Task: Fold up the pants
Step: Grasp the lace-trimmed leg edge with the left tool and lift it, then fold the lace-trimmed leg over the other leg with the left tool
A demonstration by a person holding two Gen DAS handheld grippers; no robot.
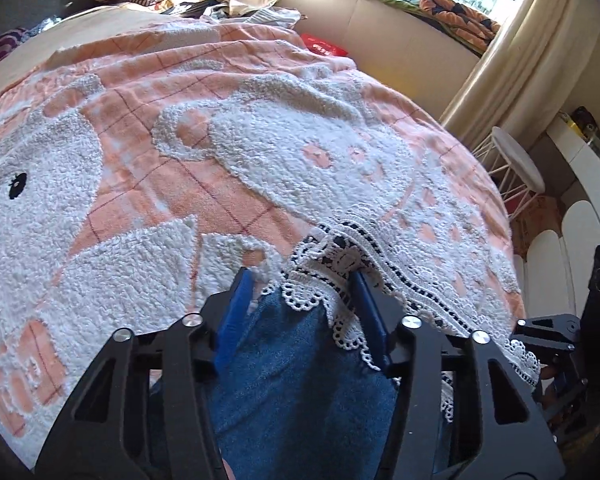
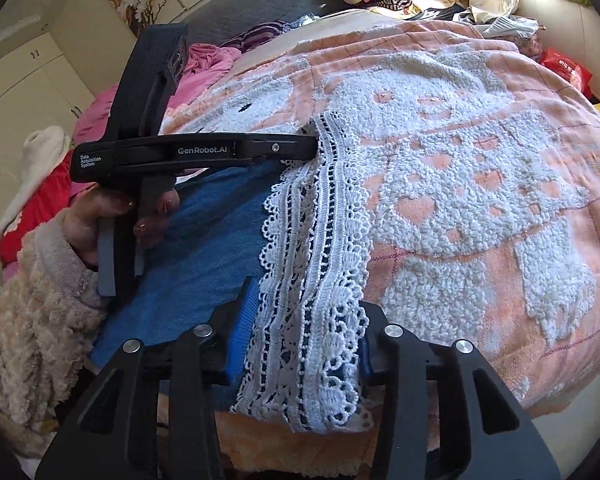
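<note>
Nearest in the right wrist view, the right gripper (image 2: 306, 344) stands narrowed around the white lace hem (image 2: 316, 280) of the blue denim pants (image 2: 204, 264); the lace fills the gap between its blue pads, though whether they already pinch it I cannot tell. In the left wrist view the left gripper (image 1: 300, 300) is likewise narrowed, with denim and the lace edge (image 1: 332, 264) lying between its fingers (the right-hand pad is tucked under the lace); a firm hold is not certain there either. The hem runs as a band from the right gripper away to the left one, so both sit on the same edge, the left at its far end. The pants' long axis appears to stretch leftward from that hem, under the person's hand (image 2: 112, 220). Beyond lies the pink bear-patterned blanket (image 2: 480, 200), bare for the fold.
</note>
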